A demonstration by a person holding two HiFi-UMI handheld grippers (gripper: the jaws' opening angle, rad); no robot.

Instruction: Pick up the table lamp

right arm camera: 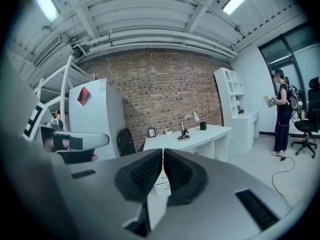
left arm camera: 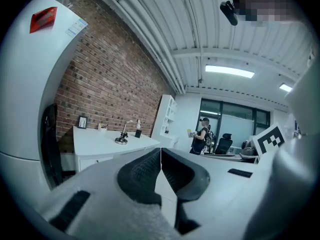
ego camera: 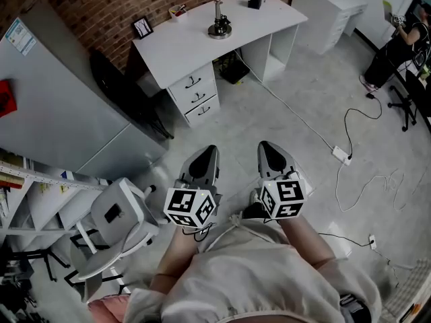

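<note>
The table lamp (ego camera: 221, 15), silver with a round base and a bent neck, stands on the white desk (ego camera: 188, 42) at the far wall. It shows small in the left gripper view (left arm camera: 124, 133) and the right gripper view (right arm camera: 185, 128). My left gripper (ego camera: 205, 157) and right gripper (ego camera: 269, 151) are held side by side over the floor, well short of the desk, both pointing toward it. Each is shut with nothing between its jaws.
A white swivel chair (ego camera: 118, 224) stands at my left, beside a large white cabinet (ego camera: 54, 99). A power strip with cables (ego camera: 341, 155) lies on the floor to the right. A person (ego camera: 397, 46) stands far right. A black cup (ego camera: 254, 0) and a picture frame (ego camera: 142, 27) sit on the desk.
</note>
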